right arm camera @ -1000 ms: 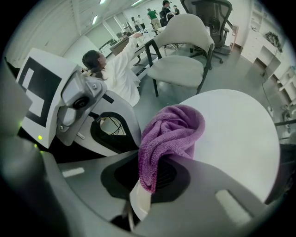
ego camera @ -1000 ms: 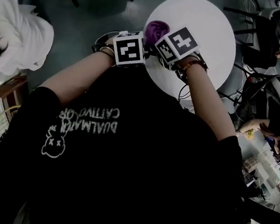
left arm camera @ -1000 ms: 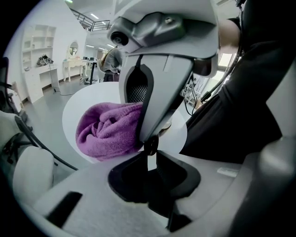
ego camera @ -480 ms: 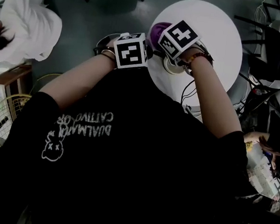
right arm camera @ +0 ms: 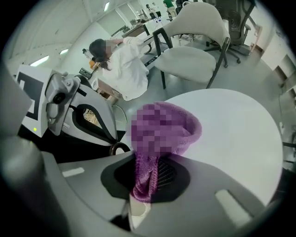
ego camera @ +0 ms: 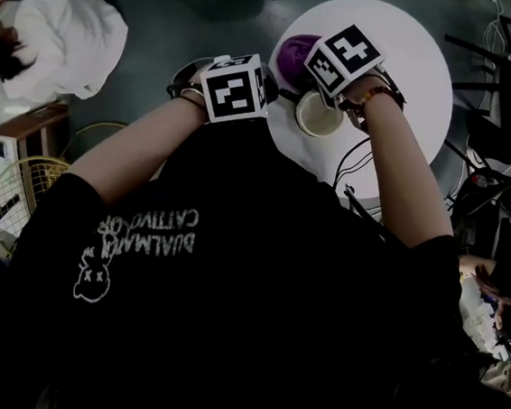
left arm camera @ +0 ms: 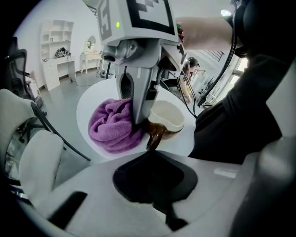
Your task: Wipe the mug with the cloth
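Observation:
A cream mug (ego camera: 319, 115) with a brown handle (left arm camera: 155, 133) stands near the front edge of the round white table (ego camera: 406, 70). My left gripper (left arm camera: 152, 146) is shut on that handle, as the left gripper view shows. A purple cloth (ego camera: 297, 51) lies bunched just behind the mug, touching its side (left arm camera: 113, 125). My right gripper (right arm camera: 147, 178) is shut on a fold of the cloth (right arm camera: 166, 129) and reaches down beside the mug's rim (left arm camera: 167, 115). Both marker cubes hide the jaws in the head view.
A white chair (right arm camera: 194, 51) stands beyond the table, and a person in white (right arm camera: 125, 60) sits to the left. Cables (ego camera: 350, 168) hang off the table's near right edge. A racket (ego camera: 20, 197) and boxes lie on the floor at the left.
My right gripper has shifted right and back, and the mug's open mouth, hidden under the cubes before, now shows beneath it. The left gripper stays beside the mug.

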